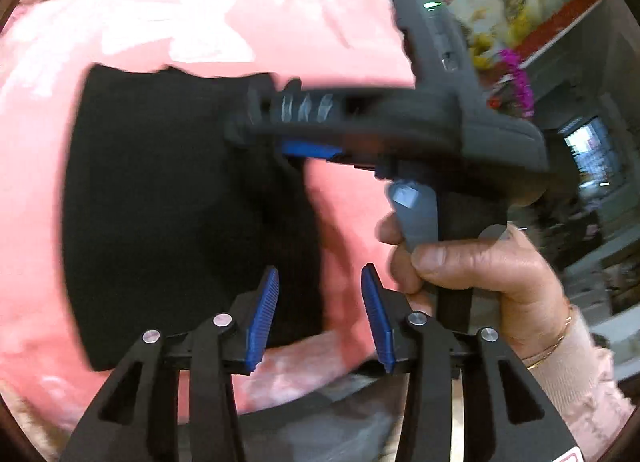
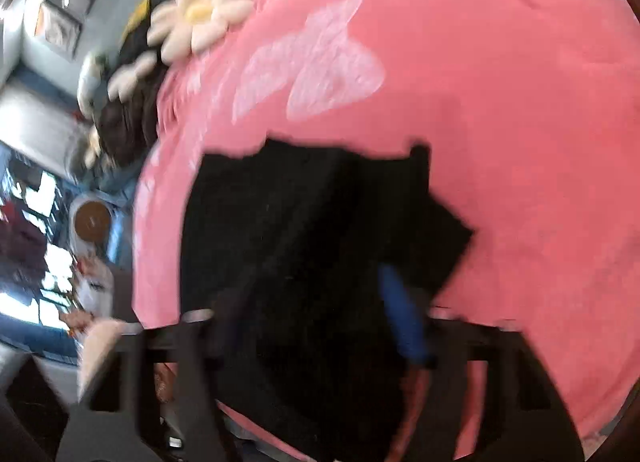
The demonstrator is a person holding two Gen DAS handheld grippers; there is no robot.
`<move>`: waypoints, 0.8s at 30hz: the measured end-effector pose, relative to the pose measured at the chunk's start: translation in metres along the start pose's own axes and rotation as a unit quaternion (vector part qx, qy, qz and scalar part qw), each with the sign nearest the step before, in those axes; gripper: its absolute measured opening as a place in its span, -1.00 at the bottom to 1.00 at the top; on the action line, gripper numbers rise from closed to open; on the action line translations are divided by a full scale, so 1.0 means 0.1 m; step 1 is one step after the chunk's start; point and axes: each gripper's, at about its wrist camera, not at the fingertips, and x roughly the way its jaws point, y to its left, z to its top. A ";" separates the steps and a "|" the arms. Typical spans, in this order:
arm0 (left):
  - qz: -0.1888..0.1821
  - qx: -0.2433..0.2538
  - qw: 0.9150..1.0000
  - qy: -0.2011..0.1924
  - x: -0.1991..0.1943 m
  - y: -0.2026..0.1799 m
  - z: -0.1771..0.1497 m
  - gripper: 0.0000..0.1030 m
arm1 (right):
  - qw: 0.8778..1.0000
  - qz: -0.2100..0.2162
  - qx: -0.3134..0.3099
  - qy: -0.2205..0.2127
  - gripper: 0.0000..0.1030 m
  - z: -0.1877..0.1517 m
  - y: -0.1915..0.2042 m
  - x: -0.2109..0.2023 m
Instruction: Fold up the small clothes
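Note:
A small black garment (image 1: 168, 198) lies folded on a pink blanket (image 1: 200, 14). My left gripper (image 1: 318, 322) is open and empty, its blue pads just above the garment's near right edge. My right gripper (image 1: 308, 148) reaches in from the right over the garment's upper right part, with a hand on its trigger; its jaws are blurred. In the right wrist view the black garment (image 2: 304, 230) fills the middle and covers the space between the fingers. One blue pad (image 2: 404, 318) shows on the right; the other is hidden by cloth and blur.
The pink blanket (image 2: 500, 82) has white butterfly prints (image 2: 316, 66). A white daisy cushion (image 2: 200, 10) and dark clothing (image 2: 132, 118) lie at its far left edge. Room furniture and flowers (image 1: 516, 78) stand beyond the blanket's right edge.

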 end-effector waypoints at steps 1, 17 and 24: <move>0.016 0.003 1.000 -0.001 -0.02 0.03 0.00 -0.22 | 1.000 -0.009 -0.003 -0.001 -0.91 0.01 0.05 0.03; 0.140 -0.022 0.990 0.027 0.15 0.42 -0.07 0.13 | 0.997 -0.071 0.001 -0.006 -0.92 -0.11 -0.06 0.08; 0.162 -0.017 0.986 0.018 0.06 0.52 -0.11 0.21 | 0.994 -0.066 0.075 -0.045 -0.34 -0.40 -0.17 -0.46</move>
